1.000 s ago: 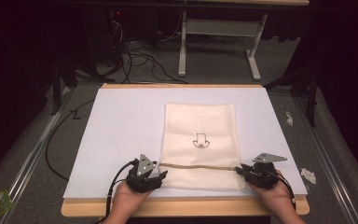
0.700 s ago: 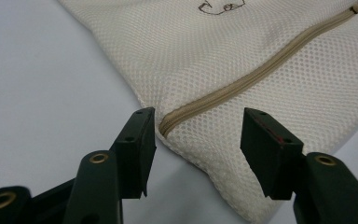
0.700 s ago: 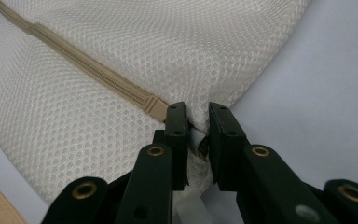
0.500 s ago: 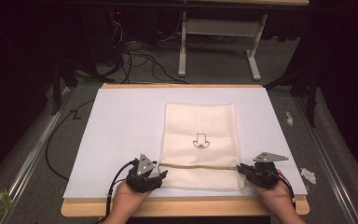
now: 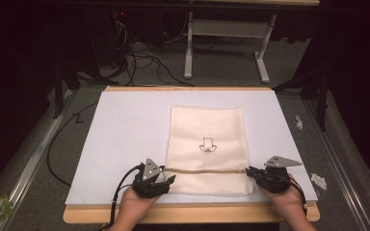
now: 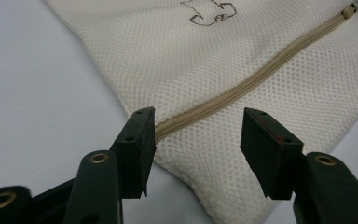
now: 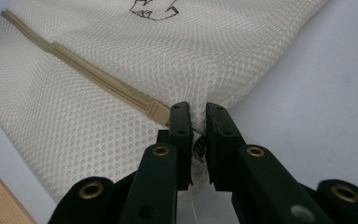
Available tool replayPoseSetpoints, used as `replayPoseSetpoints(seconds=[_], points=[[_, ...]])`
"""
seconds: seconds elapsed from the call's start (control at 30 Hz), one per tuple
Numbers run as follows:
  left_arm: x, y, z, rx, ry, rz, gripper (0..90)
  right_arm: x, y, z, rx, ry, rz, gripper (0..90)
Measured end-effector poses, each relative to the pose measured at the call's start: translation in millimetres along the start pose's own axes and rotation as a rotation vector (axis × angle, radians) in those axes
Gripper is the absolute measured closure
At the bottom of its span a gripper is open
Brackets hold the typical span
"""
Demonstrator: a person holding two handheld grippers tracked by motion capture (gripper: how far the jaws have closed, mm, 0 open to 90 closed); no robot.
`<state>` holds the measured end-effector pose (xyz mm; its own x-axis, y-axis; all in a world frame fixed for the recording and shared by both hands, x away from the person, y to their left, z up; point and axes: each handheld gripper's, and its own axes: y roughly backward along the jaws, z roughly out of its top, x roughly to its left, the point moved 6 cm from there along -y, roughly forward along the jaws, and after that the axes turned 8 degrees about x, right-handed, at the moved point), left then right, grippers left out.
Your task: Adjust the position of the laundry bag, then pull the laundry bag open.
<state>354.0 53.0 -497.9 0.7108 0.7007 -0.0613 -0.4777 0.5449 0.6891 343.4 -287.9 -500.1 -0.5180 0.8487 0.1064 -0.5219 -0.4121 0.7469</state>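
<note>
On the white sheet (image 5: 125, 125) near the table's (image 5: 188, 214) front edge | our left gripper (image 6: 196, 140) jaws spread wide, straddling the zipper (image 6: 242, 84) end of the mesh bag (image 5: 207, 139) | our right gripper (image 7: 198, 121) jaws pinch the bag's edge by the zipper pull | bag lies flat, cream, small dark drawing (image 5: 206, 144) at centre

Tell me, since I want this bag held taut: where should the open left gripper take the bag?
At the bag's left edge, where the zipper ends, coming in flat from the left. That end lies between the left gripper's open jaws, and the right gripper already pinches the opposite end.
</note>
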Motion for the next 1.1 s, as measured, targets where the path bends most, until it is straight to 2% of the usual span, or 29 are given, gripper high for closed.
replayPoseSetpoints(seconds=[0.17, 0.23, 0.37, 0.4, 0.43, 0.47, 0.53, 0.57, 0.63, 0.73, 0.9, 1.1], points=[[-4.2, -2.2, 7.6, -0.02, 0.021, -0.031, 45.7, -0.3, 1.5, 1.3, -0.014, 0.002, -0.005, 83.0], [-8.4, -5.0, 15.6, -0.037, 0.027, -0.043, 45.7, 0.0, 2.0, 1.5, -0.017, -0.006, -0.002, 83.1], [-19.8, -13.6, 27.7, -0.04, 0.002, -0.06, 45.7, -0.8, 2.8, 2.2, -0.025, 0.006, -0.002, 83.0], [-27.6, -19.8, 33.0, -0.043, 0.0, -0.079, 45.7, -0.6, 3.8, 2.9, -0.027, 0.007, 0.0, 83.1], [-27.6, -19.8, 33.0, -0.043, 0.0, -0.079, 45.7, -0.6, 3.8, 2.9, -0.027, 0.007, 0.0, 83.1], [-35.6, -25.6, 37.9, -0.039, -0.015, -0.093, 45.8, -0.6, 4.8, 3.7, -0.035, 0.009, 0.005, 83.1], [-44.6, -32.1, 42.8, -0.043, -0.018, -0.112, 46.1, -0.7, 6.1, 4.5, -0.042, 0.007, 0.008, 83.1], [-44.6, -32.1, 42.8, -0.043, -0.018, -0.112, 46.2, -0.7, 6.1, 4.5, -0.042, 0.007, 0.008, 83.1], [-58.2, -43.2, 48.8, -0.032, -0.045, -0.124, 46.5, -0.9, 7.7, 5.6, -0.051, 0.012, 0.015, 83.1], [-71.0, -54.0, 54.5, -0.029, -0.054, -0.152, 47.4, -0.5, 9.1, 6.0, -0.06, 0.007, 0.02, 83.1], [-84.2, -65.2, 59.2, -0.026, -0.062, -0.181, 48.4, -0.2, 10.0, 6.1, -0.064, 0.011, 0.021, 83.1], [-103.7, -82.5, 73.4, -0.039, -0.06, -0.221, 51.9, 0.1, 11.2, 6.5, -0.067, 0.009, 0.021, 83.1]])
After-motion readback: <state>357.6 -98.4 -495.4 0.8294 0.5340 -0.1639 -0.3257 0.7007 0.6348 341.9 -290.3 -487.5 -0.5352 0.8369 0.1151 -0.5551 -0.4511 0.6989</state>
